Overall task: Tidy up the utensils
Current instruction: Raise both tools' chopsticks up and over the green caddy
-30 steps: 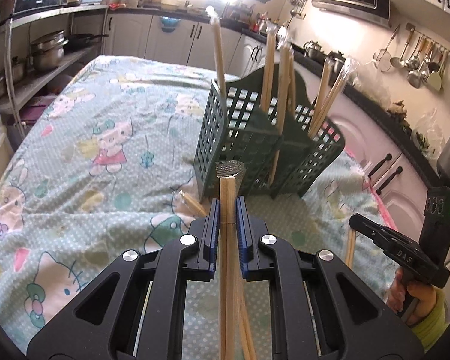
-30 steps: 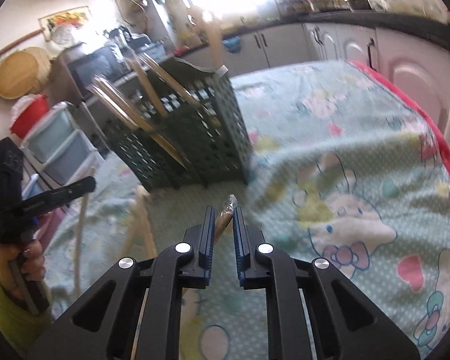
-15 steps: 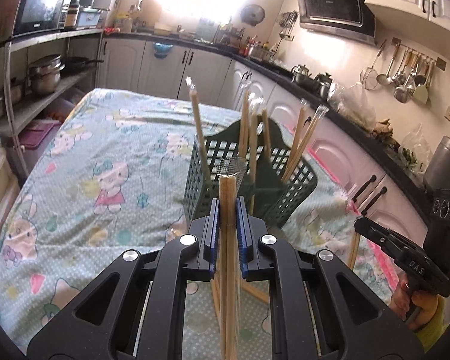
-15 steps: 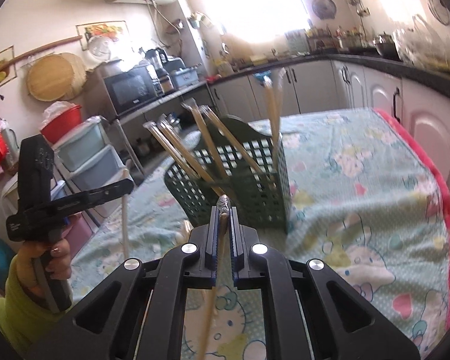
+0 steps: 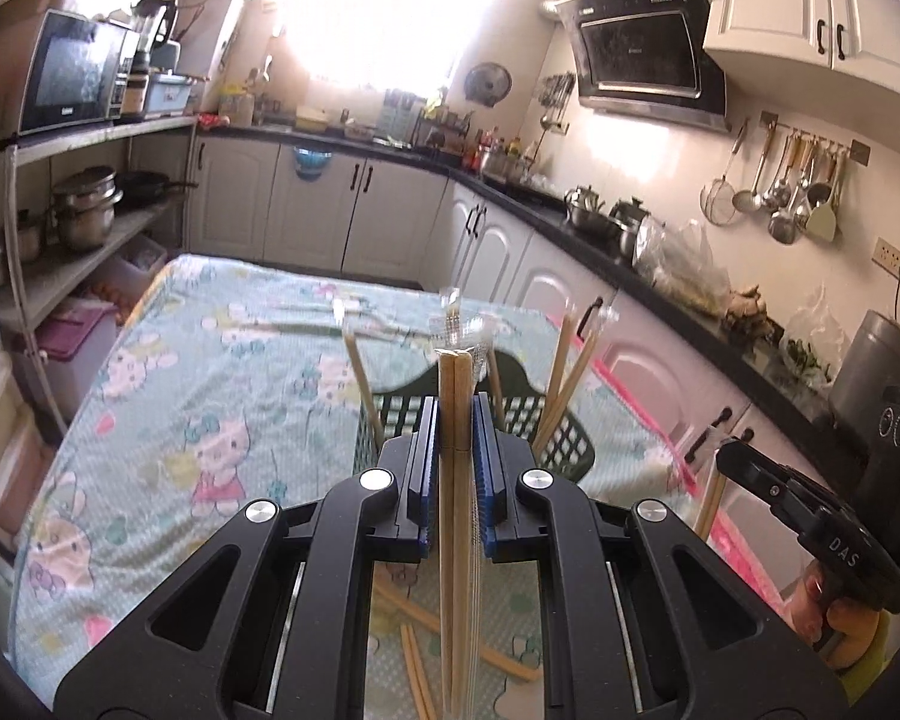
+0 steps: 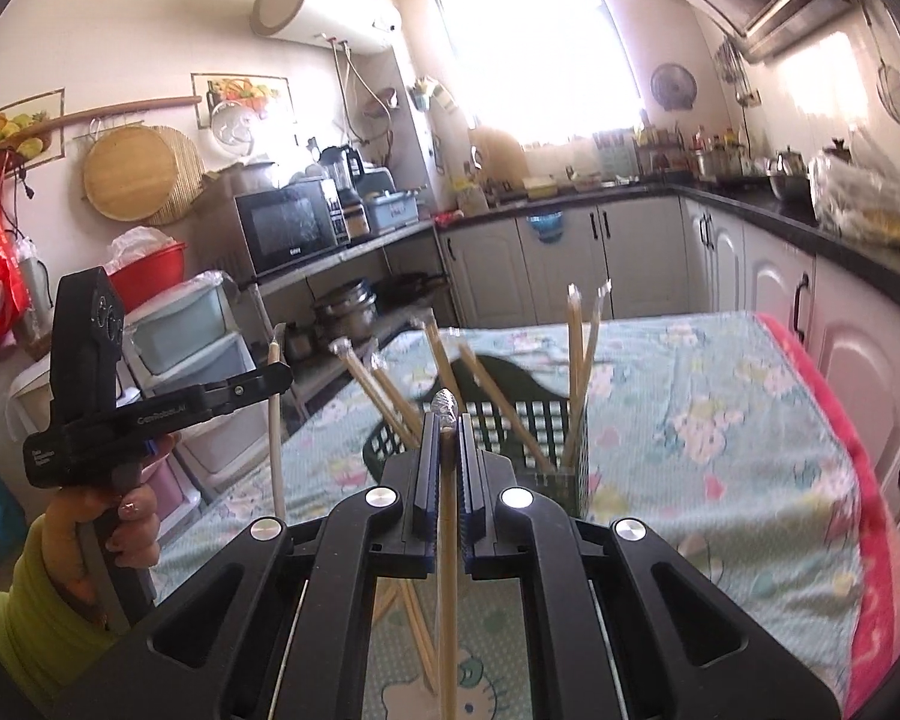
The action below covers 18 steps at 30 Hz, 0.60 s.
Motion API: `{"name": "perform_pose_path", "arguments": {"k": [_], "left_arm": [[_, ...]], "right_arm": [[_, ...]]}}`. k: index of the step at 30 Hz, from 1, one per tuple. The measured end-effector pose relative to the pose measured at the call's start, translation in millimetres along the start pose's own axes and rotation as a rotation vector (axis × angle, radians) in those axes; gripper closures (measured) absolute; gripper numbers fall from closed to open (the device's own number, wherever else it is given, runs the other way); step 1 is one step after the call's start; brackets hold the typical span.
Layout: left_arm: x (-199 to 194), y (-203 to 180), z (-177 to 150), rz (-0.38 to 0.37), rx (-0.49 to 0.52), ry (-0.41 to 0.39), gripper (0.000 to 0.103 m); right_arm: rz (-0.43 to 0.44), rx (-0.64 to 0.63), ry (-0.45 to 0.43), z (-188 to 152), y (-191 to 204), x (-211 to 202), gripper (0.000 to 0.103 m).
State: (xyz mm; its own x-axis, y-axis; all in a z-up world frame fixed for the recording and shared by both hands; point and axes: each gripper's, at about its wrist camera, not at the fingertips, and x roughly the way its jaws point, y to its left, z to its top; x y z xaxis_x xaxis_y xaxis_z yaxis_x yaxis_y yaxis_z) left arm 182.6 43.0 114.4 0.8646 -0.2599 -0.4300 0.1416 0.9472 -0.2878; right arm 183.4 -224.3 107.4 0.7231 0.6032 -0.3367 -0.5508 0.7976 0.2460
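Holding a plastic-wrapped pair of pale wooden chopsticks, the left gripper has its blue-padded jaws pressed together on the pair, which runs up the centre of the left wrist frame, long axis in line with the fingers, its crimped wrapper end jutting above them. The right gripper is likewise pinching a second wrapped wooden chopstick pair, whose long axis also follows the fingers; its twisted clear wrapper tip points up the frame.

The dark green plastic lattice utensil basket stands on the bench, which is draped in a mint cartoon-print cloth, just beyond and below both sets of fingertips at the centre of each frame. Several wrapped chopsticks already lean in it, splaying upward and outward. Loose pairs lie on the cloth at the lower centre.

Judging from both views, neither hand is clearly nearer. The coming move seems to call for tipping each held pair toward vertical and lowering it into a free compartment, clear of the leaning sticks.
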Motion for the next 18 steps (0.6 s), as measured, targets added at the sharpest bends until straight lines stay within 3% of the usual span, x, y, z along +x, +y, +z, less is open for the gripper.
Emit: {"name": "perform_pose_path", "arguments": {"k": [18], "left_arm": [[-5,-6,52,0.051,0.003,-0.154,0.096]], "right_arm": [[-0.017,-0.046,-0.128,51,3,-1,0.097]]}}
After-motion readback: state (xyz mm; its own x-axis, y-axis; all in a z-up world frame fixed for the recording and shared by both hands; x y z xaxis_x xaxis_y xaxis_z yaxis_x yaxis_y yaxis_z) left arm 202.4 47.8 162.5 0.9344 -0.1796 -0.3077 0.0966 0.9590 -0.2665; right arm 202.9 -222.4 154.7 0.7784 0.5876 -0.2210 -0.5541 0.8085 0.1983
